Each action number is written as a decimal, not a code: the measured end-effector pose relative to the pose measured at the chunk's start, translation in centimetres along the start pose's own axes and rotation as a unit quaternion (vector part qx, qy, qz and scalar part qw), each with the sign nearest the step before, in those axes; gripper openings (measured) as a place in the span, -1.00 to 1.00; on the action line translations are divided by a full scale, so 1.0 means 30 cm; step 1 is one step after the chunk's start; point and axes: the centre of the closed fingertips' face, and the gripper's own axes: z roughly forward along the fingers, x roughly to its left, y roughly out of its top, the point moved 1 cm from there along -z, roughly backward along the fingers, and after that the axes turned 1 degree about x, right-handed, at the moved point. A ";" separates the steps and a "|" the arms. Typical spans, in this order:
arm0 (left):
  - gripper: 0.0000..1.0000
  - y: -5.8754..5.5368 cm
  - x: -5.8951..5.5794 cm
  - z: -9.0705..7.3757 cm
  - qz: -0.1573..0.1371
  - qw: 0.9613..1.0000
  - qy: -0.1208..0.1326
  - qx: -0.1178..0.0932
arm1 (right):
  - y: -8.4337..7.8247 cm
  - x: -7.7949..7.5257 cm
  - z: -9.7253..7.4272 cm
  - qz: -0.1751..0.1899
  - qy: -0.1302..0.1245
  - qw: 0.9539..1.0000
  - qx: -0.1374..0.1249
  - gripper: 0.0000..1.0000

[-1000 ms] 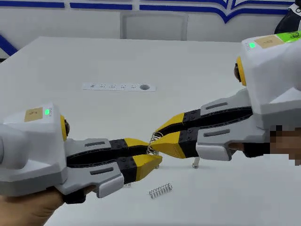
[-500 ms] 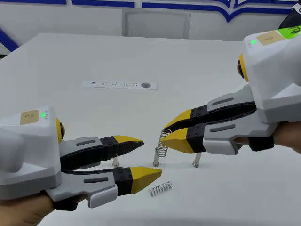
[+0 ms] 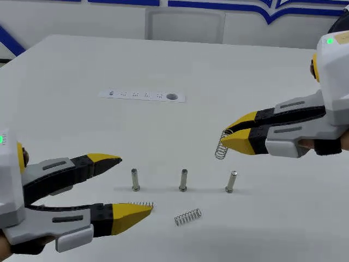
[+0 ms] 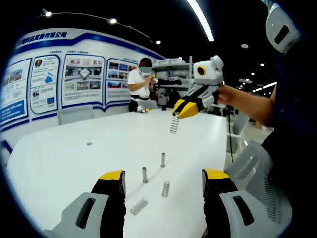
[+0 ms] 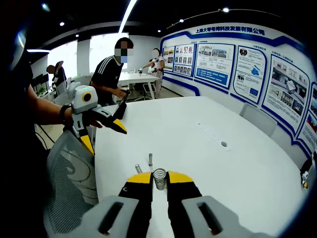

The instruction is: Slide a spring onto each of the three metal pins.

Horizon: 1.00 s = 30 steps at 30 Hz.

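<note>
Three bare metal pins stand upright in a row on the white table: left pin (image 3: 135, 179), middle pin (image 3: 183, 179), right pin (image 3: 231, 181). My right gripper (image 3: 225, 137) hovers above and just left of the right pin, shut on a spring (image 3: 221, 148) that hangs from its tips; in its own view the spring (image 5: 159, 178) sits between the jaws. My left gripper (image 3: 132, 184) is open at the lower left, close to the left pin, holding nothing. A loose spring (image 3: 187, 216) lies in front of the middle pin. Another spring (image 3: 143, 204) lies by the left gripper's lower jaw.
A white power strip (image 3: 143, 95) is set into the table behind the pins. A grey chair (image 3: 185, 24) stands at the far edge. People stand at another table (image 5: 119, 54) in the background. An office chair (image 4: 252, 163) is beside the table.
My left gripper has drawn back to the left and opened wide. My right gripper has moved right and up, carrying the spring away from the middle pin.
</note>
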 end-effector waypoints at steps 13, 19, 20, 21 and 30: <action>0.35 -0.022 0.006 -0.004 -0.013 1.000 0.012 0.000 | -0.185 -0.149 0.077 0.050 -0.063 0.996 0.026 -0.78; 0.36 -0.027 0.001 -0.001 -0.018 1.000 0.013 0.000 | -0.253 -0.182 0.116 0.064 -0.071 0.995 0.037 -0.78; 0.36 -0.028 0.001 -0.002 -0.019 1.000 0.014 0.000 | -0.261 -0.185 0.121 0.065 -0.073 0.995 0.039 -0.78; 0.36 -0.028 0.001 -0.003 -0.019 1.000 0.014 0.000 | -0.266 -0.187 0.124 0.066 -0.073 0.994 0.039 -0.78; 0.35 -0.032 -0.002 -0.004 -0.023 1.000 0.016 0.003 | -0.317 -0.199 0.148 0.076 -0.076 0.993 0.049 -0.77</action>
